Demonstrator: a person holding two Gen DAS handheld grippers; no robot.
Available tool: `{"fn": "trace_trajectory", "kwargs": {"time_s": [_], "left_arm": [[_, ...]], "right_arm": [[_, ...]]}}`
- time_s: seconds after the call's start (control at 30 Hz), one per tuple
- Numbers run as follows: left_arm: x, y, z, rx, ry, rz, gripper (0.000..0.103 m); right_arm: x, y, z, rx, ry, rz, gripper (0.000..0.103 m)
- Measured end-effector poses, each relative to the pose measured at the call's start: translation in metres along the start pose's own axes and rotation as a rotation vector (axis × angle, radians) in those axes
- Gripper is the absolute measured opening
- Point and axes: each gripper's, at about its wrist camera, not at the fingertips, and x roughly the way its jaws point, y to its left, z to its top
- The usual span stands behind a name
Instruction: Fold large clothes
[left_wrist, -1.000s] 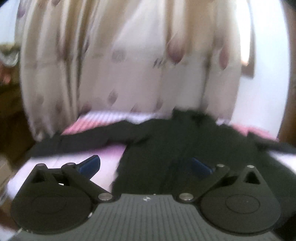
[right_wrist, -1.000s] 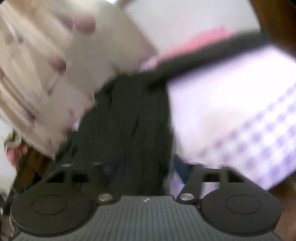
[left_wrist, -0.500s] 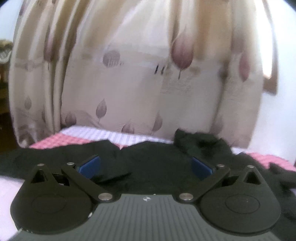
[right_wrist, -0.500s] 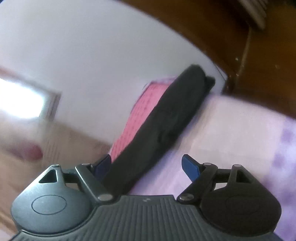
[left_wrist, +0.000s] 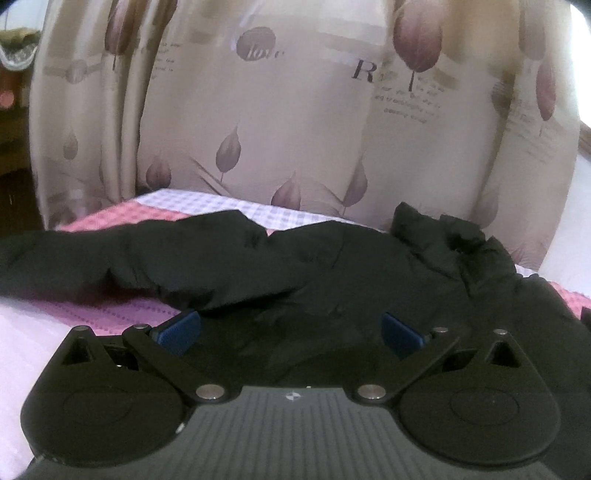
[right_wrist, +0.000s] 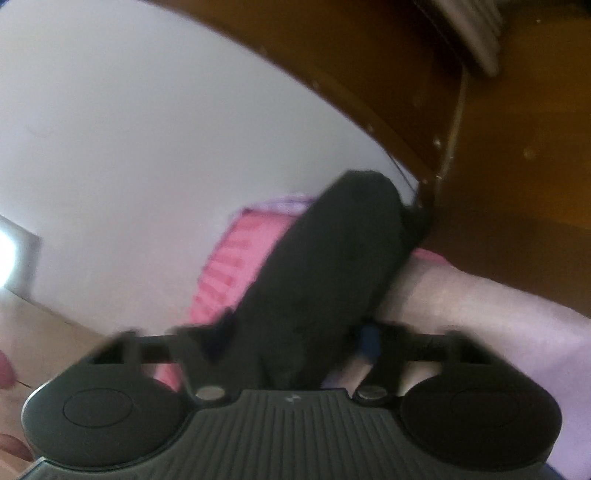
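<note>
A large black jacket (left_wrist: 332, 280) lies spread on the bed, its collar (left_wrist: 450, 240) bunched at the far right and one sleeve (left_wrist: 110, 258) stretched out to the left. My left gripper (left_wrist: 291, 330) hovers low over the jacket's body, open, with cloth below its blue pads (left_wrist: 181, 328) but nothing pinched. In the right wrist view the other black sleeve (right_wrist: 332, 258) runs away from me towards the headboard. My right gripper (right_wrist: 295, 343) is closing its jaws on the near part of this sleeve, and the cloth fills the gap between them.
A pink and lilac checked bedsheet (left_wrist: 55, 317) covers the bed. A beige curtain with leaf prints (left_wrist: 295, 129) hangs just behind it. A brown wooden headboard (right_wrist: 498, 147) and a white wall (right_wrist: 147, 147) stand past the sleeve's end.
The right gripper rolled, swung onto the far sleeve and went from open to closed around it. The left gripper moved forward and lower over the jacket, staying open.
</note>
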Motion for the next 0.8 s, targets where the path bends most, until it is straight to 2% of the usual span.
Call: {"fn": "trace_trajectory", "kwargs": {"time_s": [0.1,0.17,0.27,0.37,0.47,0.63,0.7,0.8], "left_arm": [[-0.002,-0.005,0.0,0.007,-0.016,0.006,0.103],[-0.003,-0.003,0.0,-0.003,-0.021,0.003,0.103],[-0.006,0.006,0.0,-0.066,-0.033,0.0,0.103],[-0.007,0.02,0.0,-0.157,-0.043,-0.005,0.103],[-0.007,0.034,-0.001,-0.254,-0.036,-0.017,0.103],[-0.007,0.05,-0.003,-0.361,-0.037,-0.03,0.103],[-0.009,0.052,-0.003,-0.374,-0.052,-0.026,0.103],[-0.012,0.052,-0.004,-0.378,-0.071,-0.028,0.103]], "right_arm": [[0.004,0.005,0.008,-0.001,0.01,-0.03,0.007],[-0.004,0.03,0.013,0.003,-0.015,-0.022,0.006],[-0.024,0.103,0.01,-0.091,-0.057,0.105,0.006],[-0.043,0.188,-0.015,-0.189,-0.063,0.27,0.006],[-0.052,0.272,-0.073,-0.336,-0.015,0.42,0.006],[-0.035,0.349,-0.198,-0.46,0.167,0.639,0.006],[-0.021,0.364,-0.253,-0.492,0.242,0.686,0.006],[0.003,0.369,-0.331,-0.561,0.346,0.662,0.006]]}}
